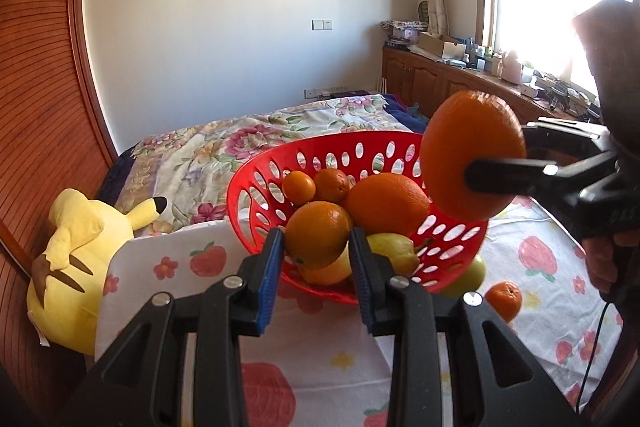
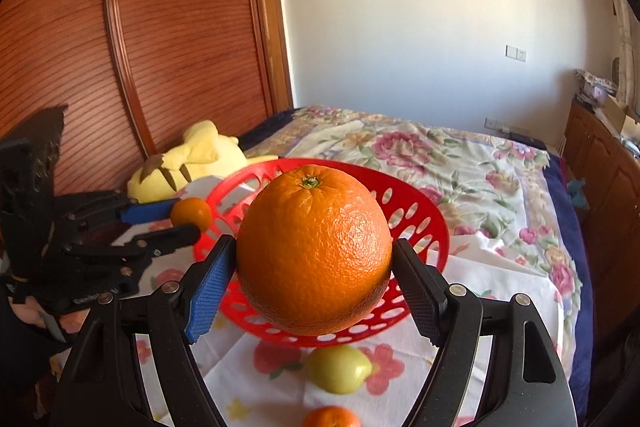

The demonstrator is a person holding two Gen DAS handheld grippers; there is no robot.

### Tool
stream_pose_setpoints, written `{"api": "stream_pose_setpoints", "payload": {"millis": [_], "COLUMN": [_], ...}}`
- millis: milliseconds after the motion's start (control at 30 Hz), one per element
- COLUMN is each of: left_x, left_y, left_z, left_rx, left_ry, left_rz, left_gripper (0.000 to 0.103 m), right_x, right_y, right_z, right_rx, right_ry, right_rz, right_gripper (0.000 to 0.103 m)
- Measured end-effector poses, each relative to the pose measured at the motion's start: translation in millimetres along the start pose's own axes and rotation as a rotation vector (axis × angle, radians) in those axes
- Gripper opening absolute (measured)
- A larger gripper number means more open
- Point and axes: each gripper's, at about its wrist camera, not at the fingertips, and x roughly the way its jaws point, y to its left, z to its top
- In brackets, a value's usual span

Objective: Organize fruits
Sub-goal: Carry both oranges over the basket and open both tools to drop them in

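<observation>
A red perforated basket [image 1: 256, 183] [image 2: 424, 223] stands on a fruit-print cloth and holds several oranges, the biggest [image 1: 386, 205] at its middle, and a yellow lemon [image 1: 394, 251]. My left gripper [image 1: 316, 239] [image 2: 188, 217] is shut on a small orange [image 1: 318, 233] [image 2: 192, 213], held over the basket's near edge. At the basket's right side my right gripper [image 2: 314, 245] is shut on a large orange [image 2: 314, 251] [image 1: 472, 155], which hangs above the rim. A pale green fruit [image 2: 338, 369] [image 1: 468, 277] and a small tangerine [image 1: 504, 301] [image 2: 330, 417] lie on the cloth beside the basket.
A yellow plush toy [image 1: 72, 259] [image 2: 192, 159] lies left of the basket against a wooden wardrobe [image 2: 168, 47]. Behind the basket stretches a bed with a floral cover [image 1: 240, 143]. A low cabinet [image 1: 432, 79] with clutter runs under the window. A person's hand [image 1: 608, 259] grips the right gripper.
</observation>
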Motion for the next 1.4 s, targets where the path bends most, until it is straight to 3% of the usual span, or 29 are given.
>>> {"api": "stream_pose_setpoints", "payload": {"millis": [500, 1067, 1400], "left_x": [40.6, 58.3, 58.4], "left_y": [5.0, 7.2, 5.7], "left_z": [10.3, 8.3, 8.5], "left_rx": [-0.003, -0.015, -0.011], "left_ry": [0.022, 0.051, 0.046], "left_rz": [0.002, 0.013, 0.021], "left_gripper": [0.032, 0.032, 0.033], "right_x": [43.5, 40.9, 26.2], "right_y": [-1.9, -0.1, 3.1], "right_z": [-16.0, -24.2, -21.8], "right_rx": [-0.027, -0.009, -0.008], "right_ry": [0.116, 0.112, 0.058], "right_rz": [-0.028, -0.032, -0.022], "right_gripper": [0.081, 0.082, 0.082]}}
